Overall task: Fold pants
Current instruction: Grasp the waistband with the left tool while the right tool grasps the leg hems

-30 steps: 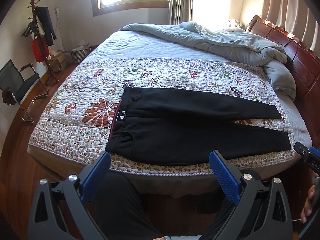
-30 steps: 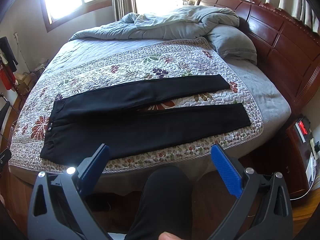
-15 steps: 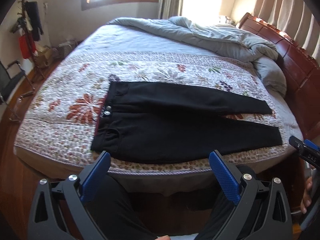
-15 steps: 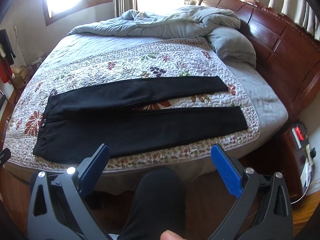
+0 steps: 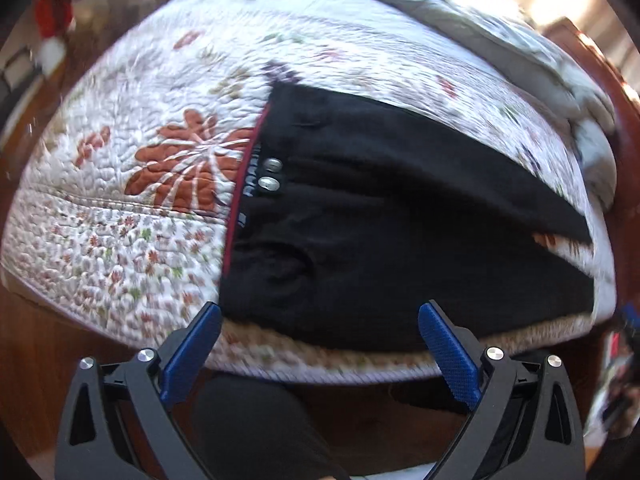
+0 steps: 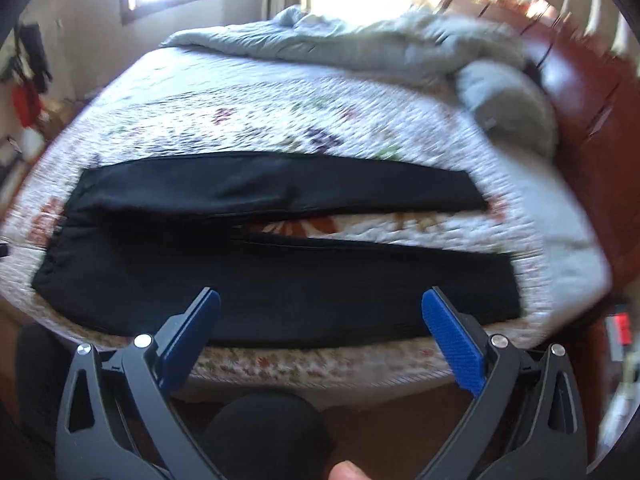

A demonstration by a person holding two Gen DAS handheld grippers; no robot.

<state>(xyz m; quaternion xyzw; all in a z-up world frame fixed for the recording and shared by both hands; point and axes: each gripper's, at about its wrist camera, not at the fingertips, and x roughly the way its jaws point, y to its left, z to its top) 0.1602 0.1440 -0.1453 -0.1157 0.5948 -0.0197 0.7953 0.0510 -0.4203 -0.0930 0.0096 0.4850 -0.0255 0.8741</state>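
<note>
Black pants (image 5: 400, 232) lie flat on the floral quilt (image 5: 120, 200), waistband with two metal snaps (image 5: 272, 174) to the left, both legs running right. In the right wrist view the pants (image 6: 280, 280) show both legs spread slightly apart. My left gripper (image 5: 320, 316) is open and empty, just short of the near waist corner at the bed's front edge. My right gripper (image 6: 320, 304) is open and empty over the near leg's lower edge. Both views are motion-blurred.
A rumpled grey duvet (image 6: 360, 40) and pillow (image 6: 508, 100) lie at the far side of the bed. A dark wooden headboard (image 6: 580, 92) stands at the right. The person's black-clad knee (image 6: 264, 432) is below the bed's front edge. Wooden floor (image 5: 40, 340) lies left.
Both grippers have moved quickly forward and down toward the bed. The pants now fill much more of each view. The pants have not moved.
</note>
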